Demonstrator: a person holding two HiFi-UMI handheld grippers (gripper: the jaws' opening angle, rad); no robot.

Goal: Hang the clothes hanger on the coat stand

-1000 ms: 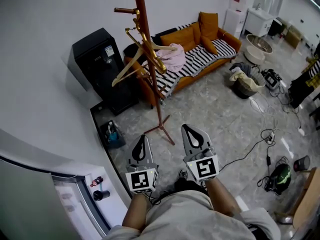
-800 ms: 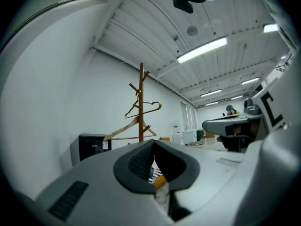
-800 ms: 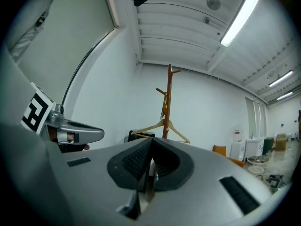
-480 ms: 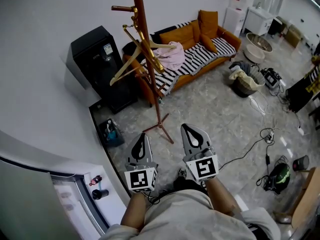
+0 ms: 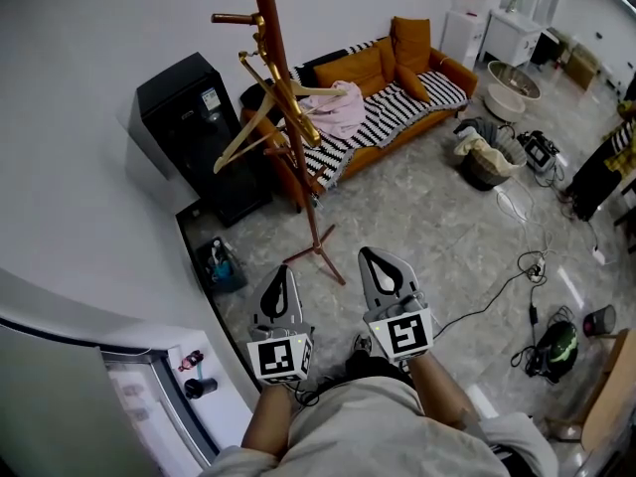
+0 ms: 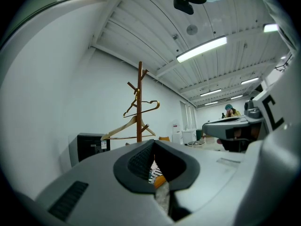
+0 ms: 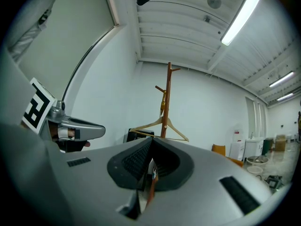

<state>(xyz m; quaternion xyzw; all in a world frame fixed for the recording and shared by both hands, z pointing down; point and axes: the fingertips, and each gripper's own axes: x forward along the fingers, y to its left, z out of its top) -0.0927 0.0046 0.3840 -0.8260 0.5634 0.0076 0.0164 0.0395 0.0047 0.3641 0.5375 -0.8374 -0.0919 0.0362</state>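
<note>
Your left gripper [image 5: 281, 274] and right gripper [image 5: 378, 258] both have their fingers pressed together on nothing. The wooden clothes hanger [image 5: 241, 135] hangs on the coat stand [image 5: 303, 187], in front of the orange sofa [image 5: 370, 68].

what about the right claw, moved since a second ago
No: the right claw keeps its spot right of the coat stand.

Hanger on stand, both grippers low in frame
Wooden clothes hanger [image 5: 246, 129] hangs on the coat stand [image 5: 308, 207], upper centre-left. Left gripper [image 5: 282, 276] and right gripper [image 5: 376, 261] sit side by side at bottom centre, jaws together, nothing held, well apart from the stand. Orange sofa [image 5: 397, 78] behind it, black cabinet [image 5: 194, 117] to its left.
</note>
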